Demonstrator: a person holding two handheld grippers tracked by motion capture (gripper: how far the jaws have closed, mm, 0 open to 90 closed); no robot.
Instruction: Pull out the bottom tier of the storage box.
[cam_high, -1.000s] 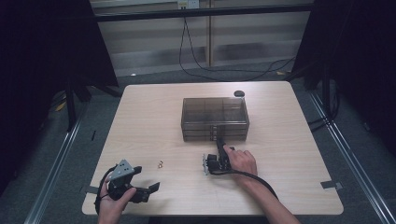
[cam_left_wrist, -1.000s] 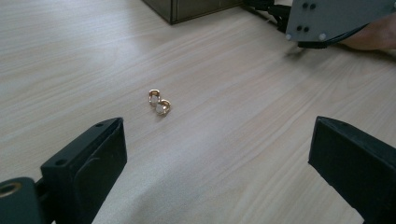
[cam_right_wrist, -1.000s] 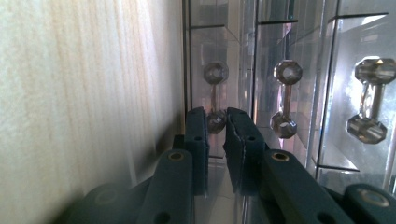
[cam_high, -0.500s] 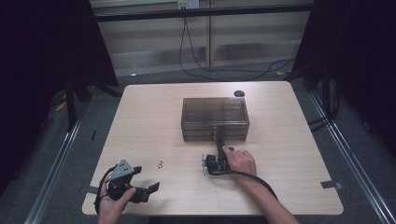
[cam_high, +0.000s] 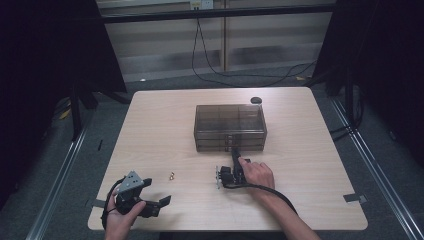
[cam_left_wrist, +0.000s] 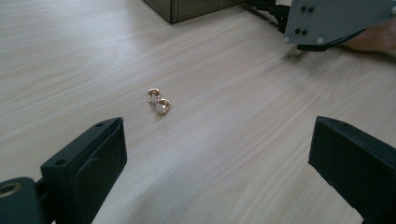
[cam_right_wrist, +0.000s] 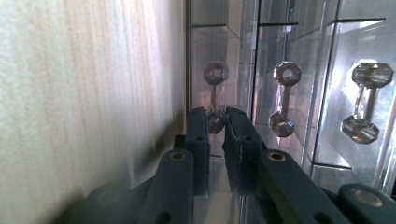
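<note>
Looks like the job here is stashing the pair of small gold-coloured earrings (cam_left_wrist: 159, 101) in the smoked clear-plastic drawer box (cam_high: 229, 126), and it's barely off the ground. The earrings lie loose on the pale wooden bench (cam_high: 310, 165), touching each other, well apart from the box and nearer the person's left side. Nobody has picked them up yet.

The right tool (cam_right_wrist: 216, 122) is turned on its side and pushed up against the box front. Its jaws are nearly together, pinched on the faceted clear knob handle of the lowest drawer (cam_right_wrist: 215, 95), the one next to the bench surface. Two more of those dumbbell-shaped handles show beside it in the right gripper view. All the drawers appear flush, so opening hasn't started, as far as the pictures tell.

The left tool (cam_left_wrist: 219, 154) has its jaws spread wide with nothing between them, aimed at the earrings from a little way back near the bench's front edge.

As for the box contents: the plastic is tinted and nothing inside can be made out from the high view. A small dark round thing (cam_high: 256, 100) sits on the bench just behind the box, too small to identify.

Still to do: pull the drawer, grab the earrings, drop them in, shut it.
</note>
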